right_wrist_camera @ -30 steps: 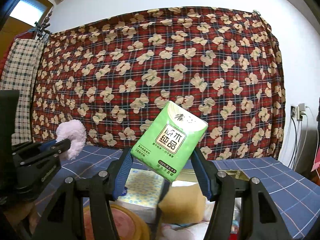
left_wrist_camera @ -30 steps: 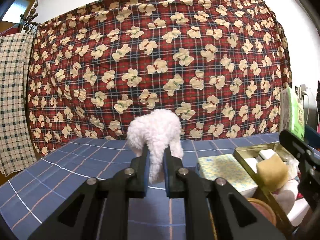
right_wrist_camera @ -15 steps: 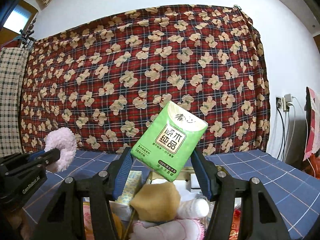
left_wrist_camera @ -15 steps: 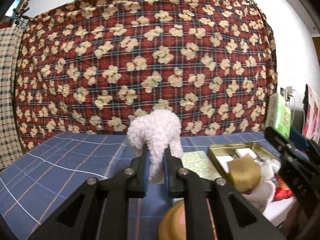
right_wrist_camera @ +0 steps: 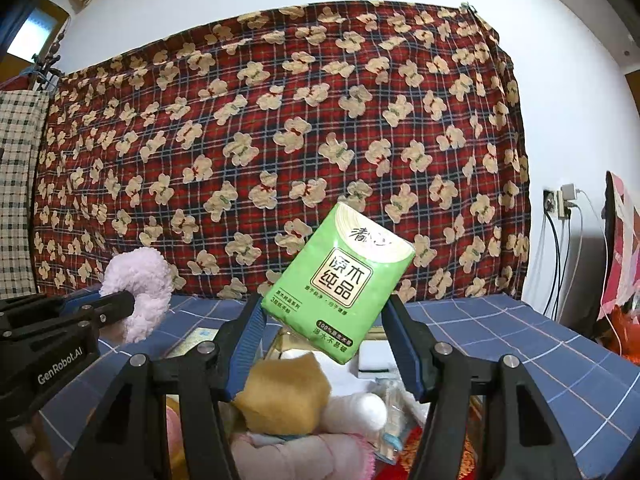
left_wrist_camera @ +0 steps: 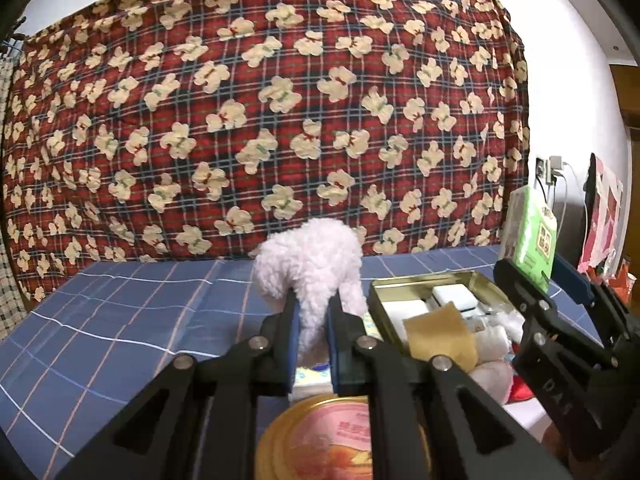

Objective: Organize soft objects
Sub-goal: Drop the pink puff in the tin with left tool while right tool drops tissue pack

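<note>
My left gripper (left_wrist_camera: 313, 314) is shut on a fluffy pale pink plush piece (left_wrist_camera: 310, 264) and holds it above the blue checked table. It also shows in the right wrist view (right_wrist_camera: 138, 282), at the left. My right gripper (right_wrist_camera: 324, 320) is shut on a green tissue pack (right_wrist_camera: 340, 282), tilted and held in the air. The pack shows at the right in the left wrist view (left_wrist_camera: 530, 236). Below lie a tan sponge (right_wrist_camera: 282, 394), a white roll (right_wrist_camera: 358, 408) and pink soft cloth (right_wrist_camera: 304, 456).
A gold metal tin (left_wrist_camera: 404, 282) holds white blocks (left_wrist_camera: 454, 296). A round gold and pink lid (left_wrist_camera: 340, 440) lies near the front. A patterned tissue box (right_wrist_camera: 196, 338) lies beside the tin. A red teddy-bear cloth (left_wrist_camera: 260, 120) hangs behind. Cables and a socket (right_wrist_camera: 560, 204) are at the right.
Both views have swung to the right and down over the tin and the pile of soft things. Each gripper keeps its hold.
</note>
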The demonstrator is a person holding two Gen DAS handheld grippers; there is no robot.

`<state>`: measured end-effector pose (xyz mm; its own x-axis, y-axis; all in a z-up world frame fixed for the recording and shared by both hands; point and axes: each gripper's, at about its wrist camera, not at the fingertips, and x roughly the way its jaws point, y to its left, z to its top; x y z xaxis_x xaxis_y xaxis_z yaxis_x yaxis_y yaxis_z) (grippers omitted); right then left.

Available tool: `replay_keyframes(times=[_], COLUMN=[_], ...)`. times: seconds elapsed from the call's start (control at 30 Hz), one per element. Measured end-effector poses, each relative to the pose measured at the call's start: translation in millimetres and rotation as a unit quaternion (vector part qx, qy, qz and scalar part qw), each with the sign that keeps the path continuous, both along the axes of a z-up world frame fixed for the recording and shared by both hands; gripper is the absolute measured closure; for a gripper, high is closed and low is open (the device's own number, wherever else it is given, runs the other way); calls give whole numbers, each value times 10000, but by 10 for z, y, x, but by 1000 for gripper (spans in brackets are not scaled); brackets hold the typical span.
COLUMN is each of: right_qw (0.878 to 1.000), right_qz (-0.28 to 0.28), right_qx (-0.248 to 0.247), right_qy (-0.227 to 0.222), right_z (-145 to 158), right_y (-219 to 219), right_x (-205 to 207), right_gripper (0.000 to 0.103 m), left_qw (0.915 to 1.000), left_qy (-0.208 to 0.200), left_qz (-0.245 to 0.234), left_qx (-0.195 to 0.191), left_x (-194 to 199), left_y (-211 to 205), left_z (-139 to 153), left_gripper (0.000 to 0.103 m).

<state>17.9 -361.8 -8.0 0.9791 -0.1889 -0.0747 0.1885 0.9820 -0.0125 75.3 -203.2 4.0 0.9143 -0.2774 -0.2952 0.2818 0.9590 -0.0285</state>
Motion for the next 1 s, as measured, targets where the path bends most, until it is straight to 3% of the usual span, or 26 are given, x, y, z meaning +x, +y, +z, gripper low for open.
replay_keyframes(times=[0.57, 0.77, 1.0], right_qw=[9961, 9900, 9762], right_qz=[333, 535, 698], right_qx=[486, 491, 576], right_qy=[655, 1207, 1971], right_z=[327, 361, 200], right_y=[-589, -768, -921], right_x=[145, 345, 668], right_gripper=[41, 41, 41], left_qw=[9965, 9935, 9883], left_qy=[630, 870, 1162], left_qz=[-536, -719, -938], left_qx=[99, 158, 323], left_x=[117, 179, 339], left_y=[-473, -667, -956], left_z=[197, 236, 154], left_gripper=[93, 93, 93])
